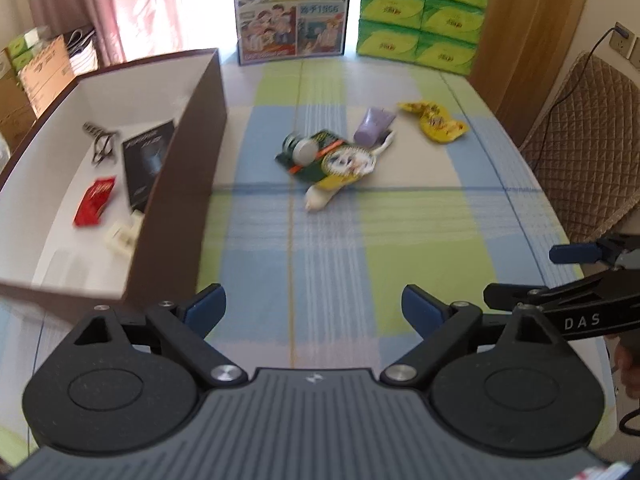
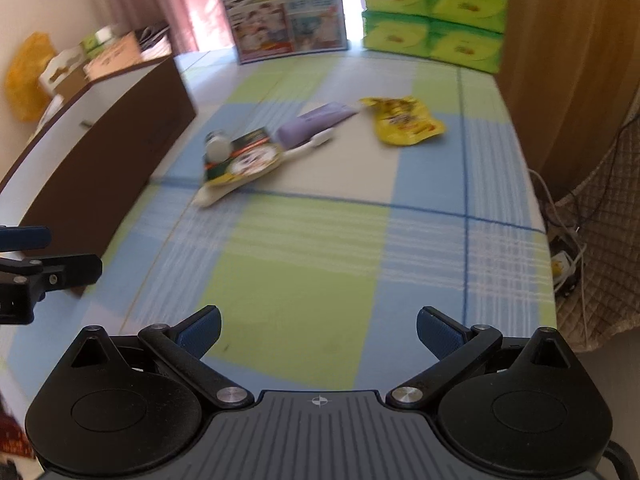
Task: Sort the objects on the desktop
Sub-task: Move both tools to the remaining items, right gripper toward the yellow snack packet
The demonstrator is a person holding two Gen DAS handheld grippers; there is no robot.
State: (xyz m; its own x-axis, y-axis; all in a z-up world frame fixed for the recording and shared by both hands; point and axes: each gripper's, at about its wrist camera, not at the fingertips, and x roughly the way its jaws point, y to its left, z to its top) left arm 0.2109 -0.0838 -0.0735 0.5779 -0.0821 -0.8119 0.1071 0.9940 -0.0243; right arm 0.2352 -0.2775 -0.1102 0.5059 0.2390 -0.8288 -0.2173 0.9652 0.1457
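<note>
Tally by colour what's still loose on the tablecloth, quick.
Yellow packet: 1
Purple tube: 1
Green printed packet: 1
Grey-capped jar: 1
White long item, partly under the green packet: 1
Total: 5

Stacked green tissue packs (image 1: 424,12) beside a poster (image 1: 291,14) (cartoon-printed).

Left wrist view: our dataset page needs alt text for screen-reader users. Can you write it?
The open left gripper hovers empty over a checked tablecloth; snack packets and a purple tube lie piled ahead. A brown box on the left holds several items.
</note>
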